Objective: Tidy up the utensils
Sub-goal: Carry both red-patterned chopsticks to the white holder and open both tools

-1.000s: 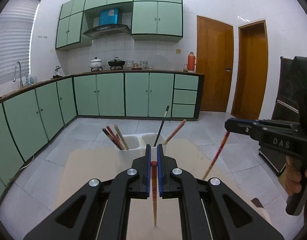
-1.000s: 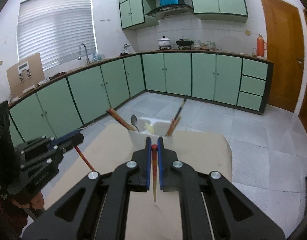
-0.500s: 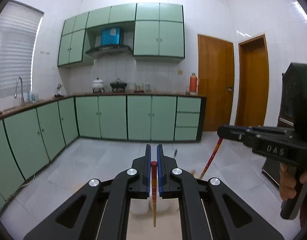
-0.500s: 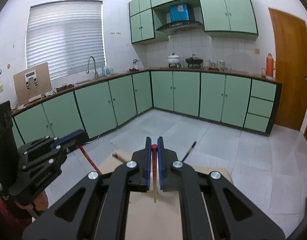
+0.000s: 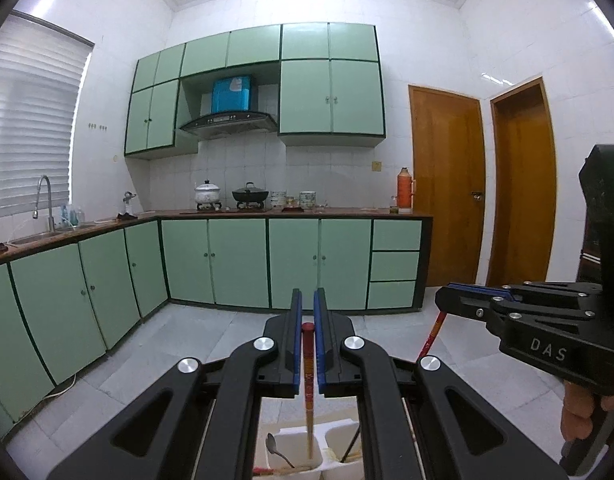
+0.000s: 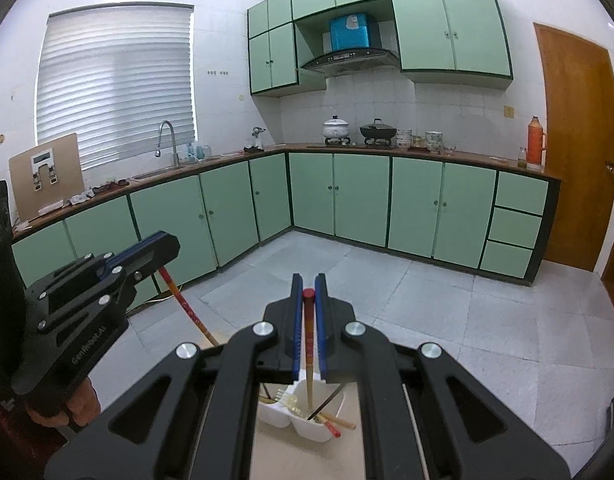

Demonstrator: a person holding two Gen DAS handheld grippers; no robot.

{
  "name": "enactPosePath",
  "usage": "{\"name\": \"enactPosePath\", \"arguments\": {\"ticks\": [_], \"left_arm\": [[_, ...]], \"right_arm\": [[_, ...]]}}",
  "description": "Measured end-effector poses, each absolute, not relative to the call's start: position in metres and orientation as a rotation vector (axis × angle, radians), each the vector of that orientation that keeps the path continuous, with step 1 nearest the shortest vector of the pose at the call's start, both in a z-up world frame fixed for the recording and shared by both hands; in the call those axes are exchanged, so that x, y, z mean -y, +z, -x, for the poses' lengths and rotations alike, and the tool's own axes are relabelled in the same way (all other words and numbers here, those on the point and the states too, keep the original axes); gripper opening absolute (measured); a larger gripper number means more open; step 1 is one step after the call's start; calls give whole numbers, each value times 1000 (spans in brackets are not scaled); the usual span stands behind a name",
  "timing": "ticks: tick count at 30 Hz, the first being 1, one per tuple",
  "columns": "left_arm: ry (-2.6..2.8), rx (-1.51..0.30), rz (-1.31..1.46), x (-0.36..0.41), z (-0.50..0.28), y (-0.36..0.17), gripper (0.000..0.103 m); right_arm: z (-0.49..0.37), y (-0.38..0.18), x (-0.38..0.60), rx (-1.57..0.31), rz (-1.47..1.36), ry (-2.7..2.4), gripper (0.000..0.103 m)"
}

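Above the white utensil holder (image 6: 303, 420), the left gripper (image 5: 308, 312) is clenched on a red-topped chopstick (image 5: 307, 364) and the right gripper (image 6: 308, 292) on another chopstick (image 6: 308, 344); each chopstick hangs upright, its tip reaching down toward the holder's compartments on the worktop (image 6: 307, 460).

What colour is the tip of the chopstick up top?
Red, on the chopstick in the right gripper; the right wrist view shows it best.

We hold both claws raised and level, side by side. Our left claw (image 5: 308, 322) is clamped tight, blue pads nearly meeting. At its three o'clock, our right claw (image 6: 308, 296) is closed the same way.
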State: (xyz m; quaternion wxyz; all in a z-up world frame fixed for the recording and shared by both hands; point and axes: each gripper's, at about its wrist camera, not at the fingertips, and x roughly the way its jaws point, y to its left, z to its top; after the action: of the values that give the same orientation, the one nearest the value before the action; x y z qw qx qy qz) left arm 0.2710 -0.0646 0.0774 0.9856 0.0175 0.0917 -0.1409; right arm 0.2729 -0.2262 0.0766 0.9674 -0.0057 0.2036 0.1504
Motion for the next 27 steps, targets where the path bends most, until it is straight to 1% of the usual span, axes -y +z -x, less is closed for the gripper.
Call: {"name": "enactPosePath", "arguments": {"ticks": [10,16,18,21,23,24,25,26,27], "left_arm": [[-273,-280,-16,68,-311,31,6],[-274,-363,-17,65,-330,2,6],[-270,-389,-19,64,-334,-5,6],[-270,-418,-15,61,-336,-13,18],[-264,-419,-9,58,-332,-14,32],[-261,-417,-6,56,-329,-13,34],[-258,-412,-2,54,-326,-12,40],[-256,-406,0,53,-323,-11,46],[-251,-399,3,50,-318,-9,48]], "right_arm": [[-316,27,224,-500,-17,290,5],[-327,-8,218,-566,-15,301,5],[-327,-16,216,-588,-4,300,7],[-326,-23,217,-597,-9,299,9],[-324,-24,221,-598,-17,289,9],[-322,-24,224,-594,-27,280,12],[-319,-23,227,-589,-36,277,16],[-314,-22,231,-579,-49,267,24],[-311,-20,235,-569,-56,258,32]]}}
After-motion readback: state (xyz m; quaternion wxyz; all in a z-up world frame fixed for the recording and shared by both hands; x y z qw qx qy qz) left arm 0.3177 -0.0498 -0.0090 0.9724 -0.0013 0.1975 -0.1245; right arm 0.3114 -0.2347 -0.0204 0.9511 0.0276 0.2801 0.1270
